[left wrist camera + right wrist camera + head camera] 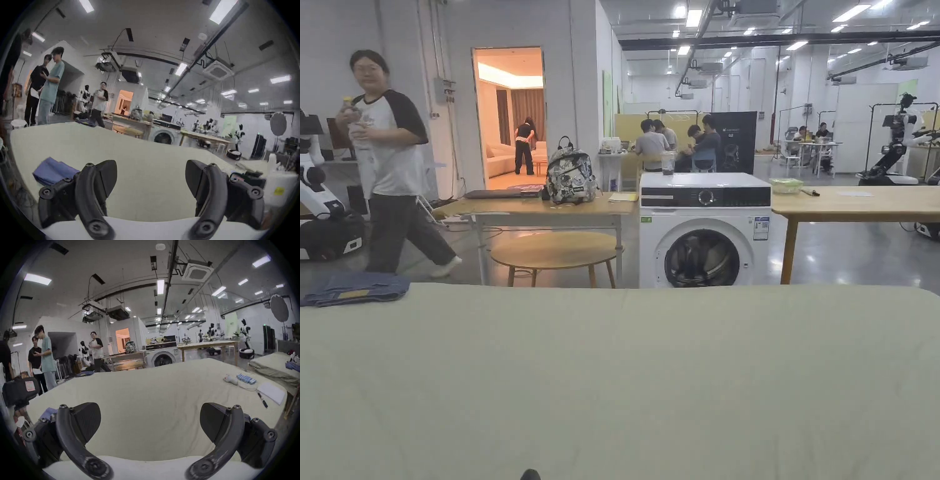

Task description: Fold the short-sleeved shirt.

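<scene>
A blue-violet cloth (pixel 53 172) lies crumpled on the pale cloth-covered table (pixel 146 154), just left of and beyond my left gripper (pixel 151 177). That gripper's jaws stand wide apart with nothing between them. In the right gripper view the same cloth (pixel 47 413) peeks out behind the left jaw. My right gripper (pixel 150 418) is open and empty too, low over the table (pixel 146 386). I cannot tell whether this cloth is the short-sleeved shirt. In the head view the table (pixel 625 375) stretches bare in front of me.
A folded denim garment (pixel 355 289) rests on the table's far left corner. A white pad (pixel 272 392), a pen and small items lie at the right edge. Beyond stand a washing machine (pixel 705 231), wooden tables and a walking person (pixel 387 162).
</scene>
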### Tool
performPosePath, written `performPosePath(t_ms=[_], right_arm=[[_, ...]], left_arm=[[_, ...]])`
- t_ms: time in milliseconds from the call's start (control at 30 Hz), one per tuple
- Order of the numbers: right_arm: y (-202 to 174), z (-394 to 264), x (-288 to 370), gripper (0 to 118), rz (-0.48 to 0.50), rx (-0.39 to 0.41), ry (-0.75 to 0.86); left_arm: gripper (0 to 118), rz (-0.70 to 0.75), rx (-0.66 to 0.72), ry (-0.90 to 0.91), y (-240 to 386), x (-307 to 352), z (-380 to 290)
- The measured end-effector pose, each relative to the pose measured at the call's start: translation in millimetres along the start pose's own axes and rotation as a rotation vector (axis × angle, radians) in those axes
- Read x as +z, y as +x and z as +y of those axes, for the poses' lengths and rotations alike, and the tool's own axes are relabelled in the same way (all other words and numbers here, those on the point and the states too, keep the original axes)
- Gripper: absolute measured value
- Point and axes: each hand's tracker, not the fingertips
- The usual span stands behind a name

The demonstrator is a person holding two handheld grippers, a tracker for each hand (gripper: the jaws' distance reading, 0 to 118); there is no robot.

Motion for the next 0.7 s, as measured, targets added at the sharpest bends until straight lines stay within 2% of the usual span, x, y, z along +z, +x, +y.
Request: performPosePath(t_ms=[133, 267, 433, 500, 567, 633, 700], right_arm=[[-8, 1, 2, 118, 0.039, 0.023, 0.006], [-12, 3, -2, 118, 0.038, 0.003, -0.038], [-16, 6, -14, 118, -0.124, -0.077, -0.184], [-12, 4, -16, 118, -0.104, -0.096, -0.187], [-8, 2, -19, 118, -0.092, -0.149, -0.225], [-5, 3, -25, 118, -0.127, -0.212, -0.298], [-1, -2, -25, 118, -0.139, -0.24, -0.266]], left_arm=[[88, 0.053, -0.053, -0.039, 11, 1, 2], [88, 0.058, -0.086, -0.028, 13, 4, 3], [88, 0.06, -0.036, -0.067, 10, 2, 5], [88, 0.068, -0.027, -0.085, 9, 0, 5], [88, 0.07, -0.026, -0.096, 9, 0, 4], [88, 0.071, -0.021, -0.102, 8, -1, 3], [88, 0.07, -0.007, -0.113, 8, -1, 2]])
